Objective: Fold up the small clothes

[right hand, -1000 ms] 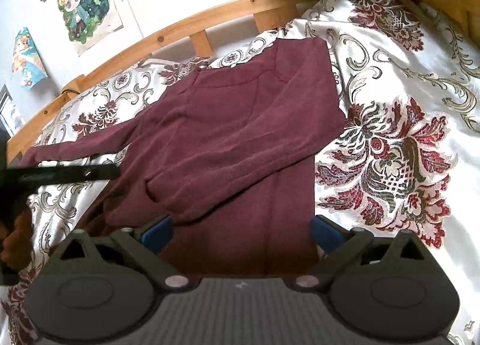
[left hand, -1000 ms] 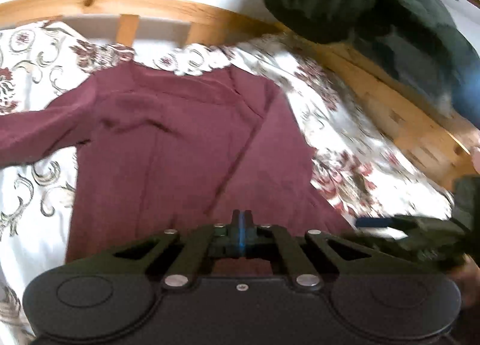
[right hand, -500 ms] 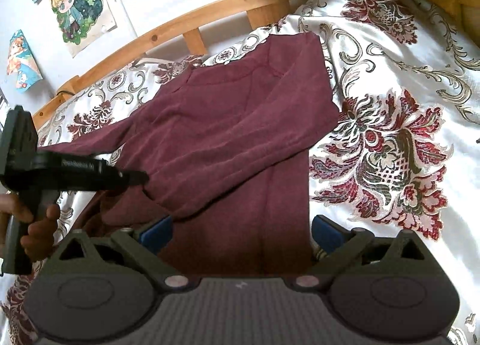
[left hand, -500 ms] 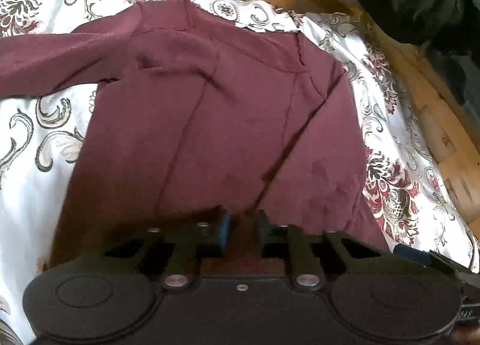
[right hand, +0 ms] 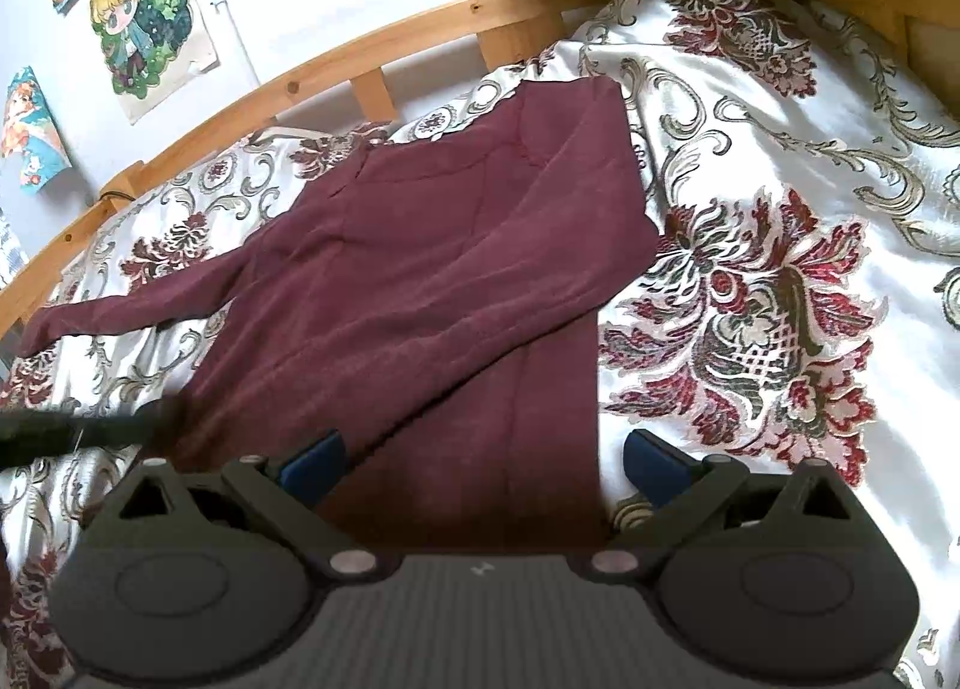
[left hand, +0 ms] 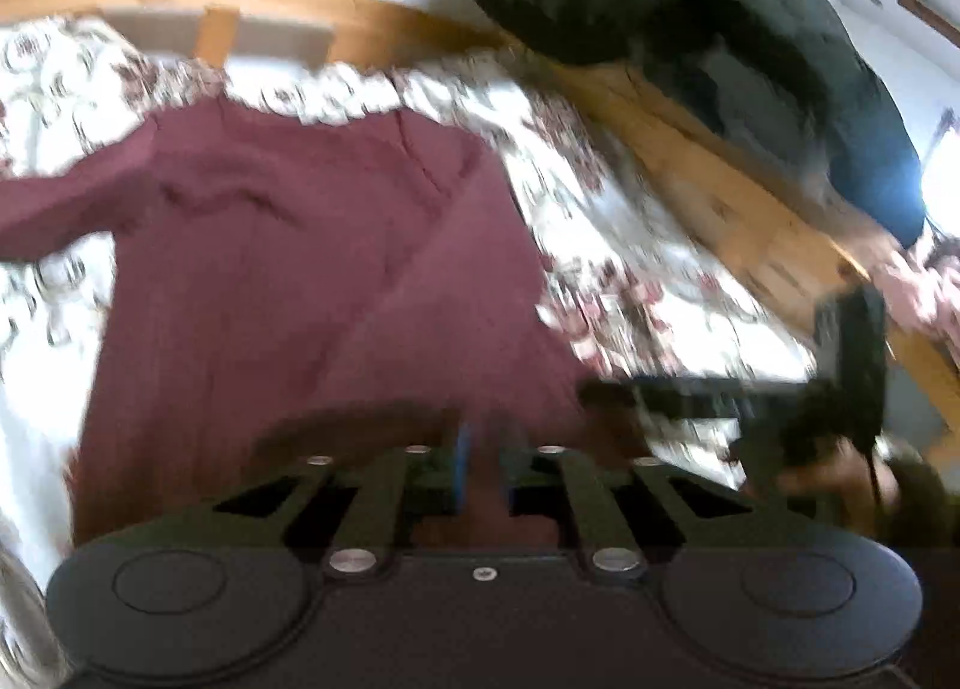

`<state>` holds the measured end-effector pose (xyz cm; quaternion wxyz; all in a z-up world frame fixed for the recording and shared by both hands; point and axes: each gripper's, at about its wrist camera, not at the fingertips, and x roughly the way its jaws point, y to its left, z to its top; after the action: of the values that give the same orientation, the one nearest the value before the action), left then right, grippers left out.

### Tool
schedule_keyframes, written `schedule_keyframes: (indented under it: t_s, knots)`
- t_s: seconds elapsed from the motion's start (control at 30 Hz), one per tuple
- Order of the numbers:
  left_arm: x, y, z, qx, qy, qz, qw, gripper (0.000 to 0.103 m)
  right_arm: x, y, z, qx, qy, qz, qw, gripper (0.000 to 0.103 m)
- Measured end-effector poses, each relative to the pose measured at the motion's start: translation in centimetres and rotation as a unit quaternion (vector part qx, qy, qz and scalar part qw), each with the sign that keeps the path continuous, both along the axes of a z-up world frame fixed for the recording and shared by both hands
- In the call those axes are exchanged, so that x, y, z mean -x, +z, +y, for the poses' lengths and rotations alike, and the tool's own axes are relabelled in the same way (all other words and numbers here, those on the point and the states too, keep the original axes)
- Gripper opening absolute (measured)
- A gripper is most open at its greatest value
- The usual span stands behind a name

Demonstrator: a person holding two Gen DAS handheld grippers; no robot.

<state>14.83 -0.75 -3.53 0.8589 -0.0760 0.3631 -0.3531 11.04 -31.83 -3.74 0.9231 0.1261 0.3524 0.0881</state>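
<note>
A maroon long-sleeved top lies flat on the flowered bedspread. One sleeve is folded across its body and the other stretches out to the left. My right gripper stands wide open just above the hem, its blue pads on either side of the cloth without touching it. The left wrist view is blurred. There my left gripper hovers over the top near the hem. Its jaws are opening, with a narrow gap that shows maroon cloth behind and no pinch on it. Its dark finger shows at the left edge of the right wrist view.
A wooden bed rail runs along the far side under a wall with posters. A dark green quilted jacket hangs over the rail at the right. A hand holds the right gripper at the right of the left wrist view.
The left gripper's jaws have parted from shut. It has pulled back towards the left edge of the right wrist view, and its own view has swung. The right gripper has kept still.
</note>
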Motion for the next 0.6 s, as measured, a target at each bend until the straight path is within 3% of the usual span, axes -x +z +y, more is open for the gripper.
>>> schedule_keyframes:
  t_s: [0.1,0.2,0.4,0.6]
  knots:
    - [0.6,-0.9,0.6,0.002,-0.001,0.017,0.9999,0.047,-0.1,-0.2,-0.4,0.015,-0.007,-0.004,1.0,0.101]
    - [0.2,-1.4,1.8,0.018,0.024,0.027,0.9992,0.061,-0.4,-0.2,-0.8,0.052,-0.003,-0.023,0.998,0.101]
    - [-2.8,-2.4,1.9,-0.032,0.103,0.043,0.9932,0.063,-6.8,0.5,-2.3,0.109,-0.003,-0.06,0.992,0.096]
    - [-4.3,-3.8,1.5,-0.066,0.123,0.06,0.9884,0.063,-15.9,-0.4,-3.2,0.147,-0.016,-0.056,0.987,0.074]
